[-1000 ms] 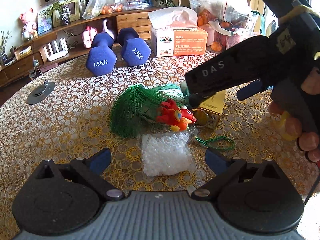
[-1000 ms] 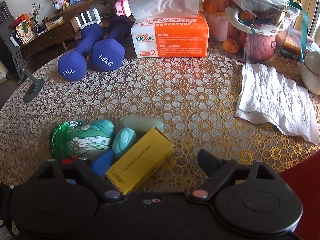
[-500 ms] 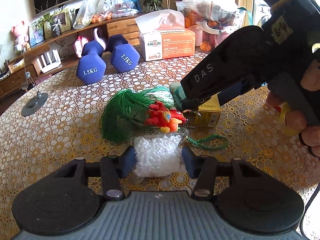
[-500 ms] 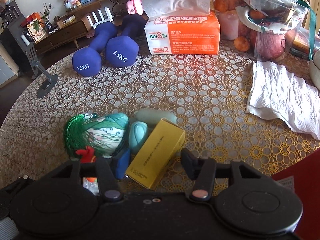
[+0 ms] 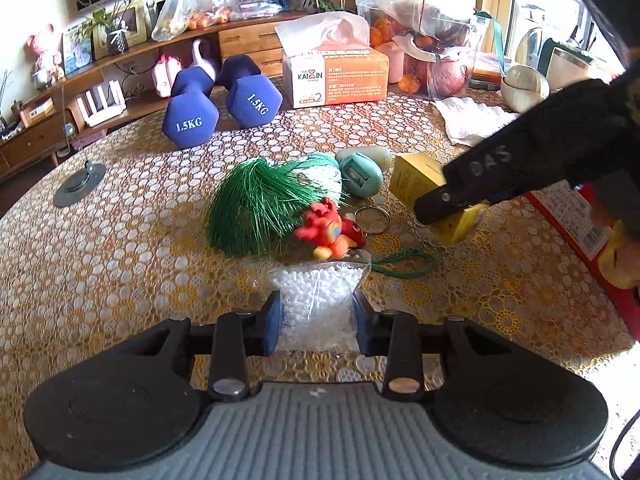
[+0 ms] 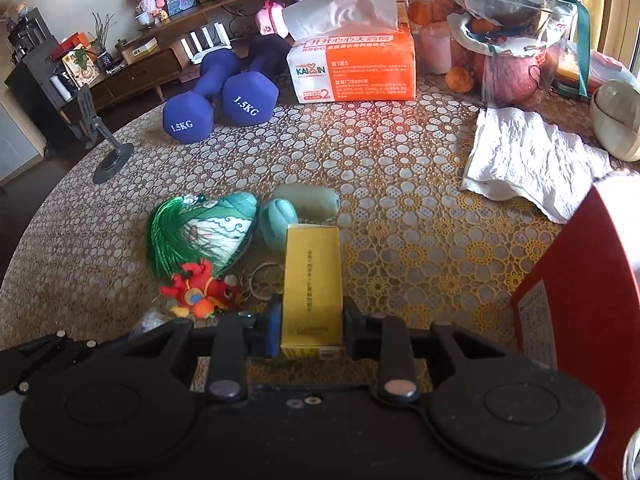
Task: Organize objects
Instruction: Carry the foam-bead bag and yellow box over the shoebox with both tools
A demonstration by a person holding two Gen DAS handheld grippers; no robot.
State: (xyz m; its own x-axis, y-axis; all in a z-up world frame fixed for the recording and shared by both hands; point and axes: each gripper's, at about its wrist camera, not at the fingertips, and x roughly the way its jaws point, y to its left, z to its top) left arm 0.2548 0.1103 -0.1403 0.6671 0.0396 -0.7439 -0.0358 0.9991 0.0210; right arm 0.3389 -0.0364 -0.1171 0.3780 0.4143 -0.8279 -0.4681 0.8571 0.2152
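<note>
My left gripper (image 5: 316, 320) is shut on a clear bag of white beads (image 5: 316, 304) lying on the lace tablecloth. My right gripper (image 6: 310, 326) is shut on a yellow box (image 6: 312, 276), which also shows in the left wrist view (image 5: 420, 178). Between them lie a green tasselled sachet (image 5: 260, 200) (image 6: 208, 228), a red toy keychain (image 5: 330, 230) (image 6: 198, 294) with a metal ring, a teal egg-shaped case (image 5: 360, 174) (image 6: 276, 222) and a pale green stone (image 6: 306, 202).
Two blue 1.5KG dumbbells (image 5: 216, 104) (image 6: 218, 98) and an orange tissue box (image 5: 336, 78) (image 6: 354, 66) stand at the back. A white paper towel (image 6: 528, 160), bagged fruit (image 6: 516, 60) and a red box (image 6: 576, 304) are on the right. A round black stand (image 5: 78, 184) sits on the left.
Both grippers closed: the left onto the bead bag, the right onto the yellow box, which turned to point straight ahead. The right gripper pulled back to the right, uncovering the teal case.
</note>
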